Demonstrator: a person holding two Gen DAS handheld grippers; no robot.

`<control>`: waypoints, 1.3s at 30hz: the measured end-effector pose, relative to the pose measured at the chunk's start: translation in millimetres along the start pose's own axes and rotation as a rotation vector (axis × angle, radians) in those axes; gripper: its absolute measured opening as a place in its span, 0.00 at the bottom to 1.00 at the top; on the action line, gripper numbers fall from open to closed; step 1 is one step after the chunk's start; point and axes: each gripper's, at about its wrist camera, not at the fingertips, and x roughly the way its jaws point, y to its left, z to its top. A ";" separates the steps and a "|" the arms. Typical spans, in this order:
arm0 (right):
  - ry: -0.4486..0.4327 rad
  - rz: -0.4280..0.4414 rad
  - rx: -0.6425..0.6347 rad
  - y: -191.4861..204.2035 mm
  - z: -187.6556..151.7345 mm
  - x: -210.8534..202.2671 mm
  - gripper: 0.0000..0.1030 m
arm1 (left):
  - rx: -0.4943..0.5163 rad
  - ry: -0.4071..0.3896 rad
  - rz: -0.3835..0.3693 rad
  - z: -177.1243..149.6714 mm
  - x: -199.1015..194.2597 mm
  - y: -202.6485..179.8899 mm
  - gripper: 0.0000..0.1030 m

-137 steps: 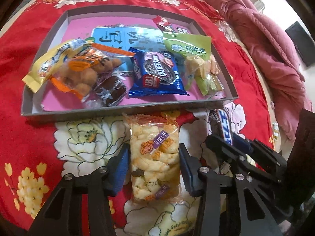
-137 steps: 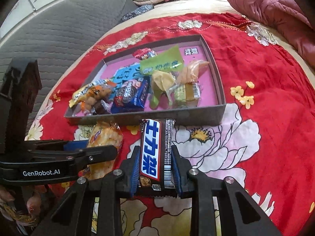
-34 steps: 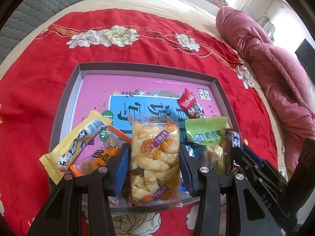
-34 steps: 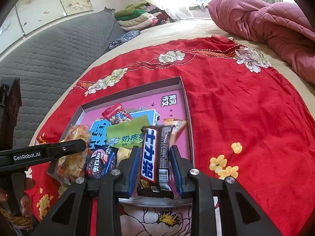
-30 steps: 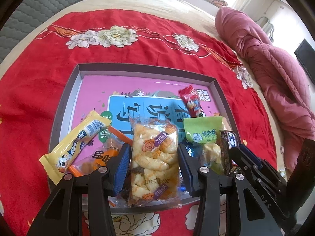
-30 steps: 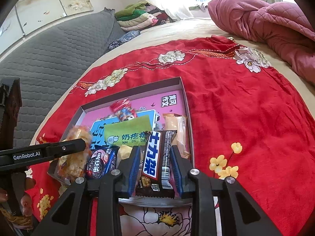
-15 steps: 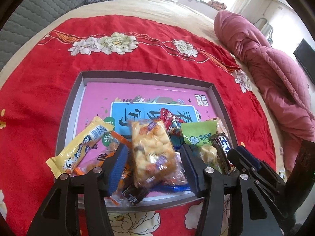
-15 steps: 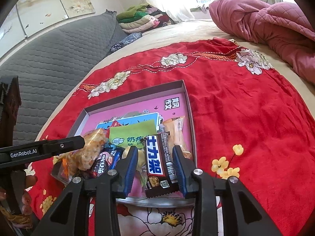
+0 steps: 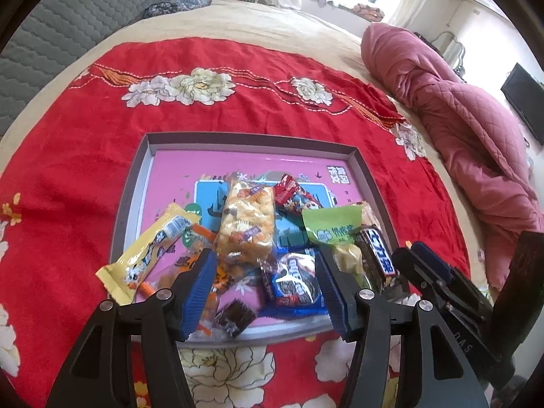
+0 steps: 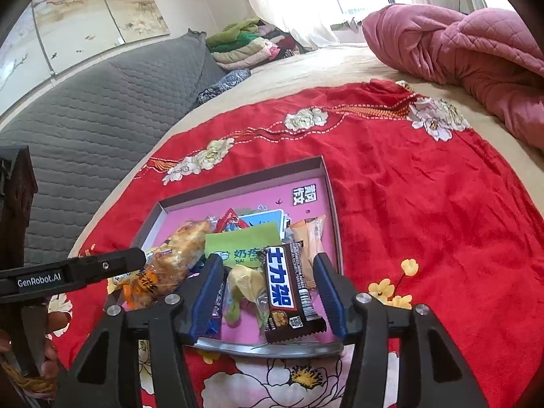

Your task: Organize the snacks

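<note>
A grey-rimmed tray (image 9: 134,183) with a pink floor lies on the red cloth and holds several snacks. The puffed-snack bag (image 9: 246,219) lies on the pile in the tray's middle. The dark chocolate bar (image 10: 289,287) lies at the tray's near right edge; it also shows in the left wrist view (image 9: 375,255). My left gripper (image 9: 265,289) is open and empty above the tray's near edge. My right gripper (image 10: 268,294) is open and empty, with the bar lying loose between its fingers. The tray rim shows in the right wrist view (image 10: 335,224).
In the tray are a yellow stick pack (image 9: 149,255), a blue cookie pack (image 9: 295,280), a green pack (image 9: 335,226) and a red pack (image 9: 289,193). A pink quilt (image 9: 476,142) lies to the right. A grey headboard (image 10: 102,108) stands at the left.
Both grippers carried their snacks over the tray, opened and let them go. The puffed-snack bag and the chocolate bar now lie in the tray. Both grippers have pulled back and up.
</note>
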 end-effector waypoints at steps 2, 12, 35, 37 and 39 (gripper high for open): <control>-0.009 -0.008 -0.011 2.9 -1.8 -5.2 0.60 | 0.012 0.006 0.006 -6.5 -4.0 -0.8 0.66; -0.005 -0.038 -0.029 23.2 -24.6 -32.2 0.81 | 0.060 0.025 0.045 -43.9 -23.7 4.9 0.72; 0.096 -0.115 -0.046 59.8 -77.4 -82.6 0.95 | 0.051 0.064 0.135 -107.9 -56.3 19.0 0.73; 0.101 -0.117 -0.046 62.1 -80.3 -84.1 0.95 | 0.051 0.065 0.129 -110.4 -58.1 19.6 0.73; 0.103 -0.124 -0.058 65.6 -83.0 -85.0 0.95 | 0.051 0.071 0.125 -113.4 -58.7 19.7 0.73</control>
